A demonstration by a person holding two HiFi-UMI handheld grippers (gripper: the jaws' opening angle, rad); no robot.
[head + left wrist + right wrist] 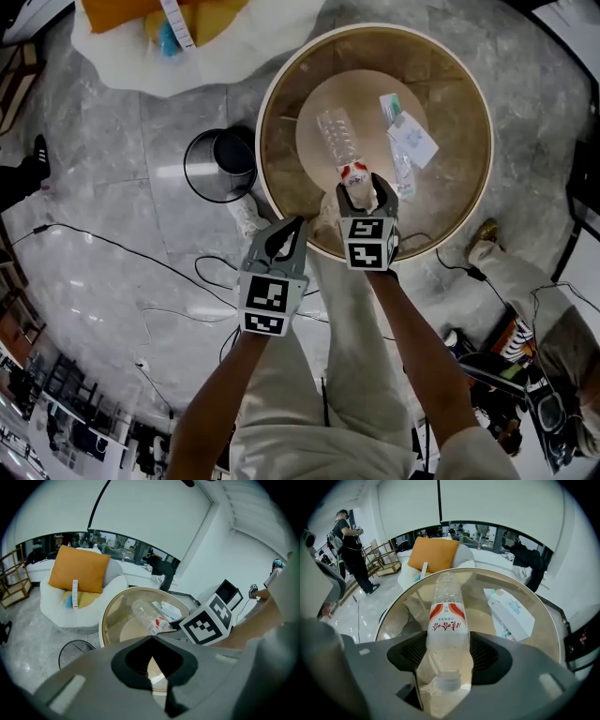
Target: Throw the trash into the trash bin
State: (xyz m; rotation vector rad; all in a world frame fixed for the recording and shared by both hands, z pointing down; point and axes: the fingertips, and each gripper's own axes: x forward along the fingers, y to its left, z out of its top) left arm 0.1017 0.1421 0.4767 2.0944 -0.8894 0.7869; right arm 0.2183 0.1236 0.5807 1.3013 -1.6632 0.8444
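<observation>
The person's bare forearms (424, 361) and pale trousers (347, 375) fill the bottom of the head view, each hand carrying a claw toward a round glass desk (266, 122). The left claw (300, 223) hangs over the desk's near edge with its jaws brought together and nothing in them. The right claw (366, 189) reaches further in over the desk and grips a clear plastic bottle (336, 139) at its red-labelled end; the rest of the bottle lies along the desk top. Some paper packets (411, 141) lie on the desk just beside the bottle. A black wire trash bin (221, 165) stands on the grey floor, close against the desk's left side. In the left gripper view the jaws meet at their tips, with only the desk showing behind them; beyond are the bottle, the marker cube (208, 620) of the other claw, the bin on the floor and an orange cushion (77, 571) on a white chair (51, 604). In the right gripper view the two jaws press on either side of the bottle near its neck, cap end toward the camera, and the packets lie to the right on the desk. A person (351, 555) stands well off at the left.
</observation>
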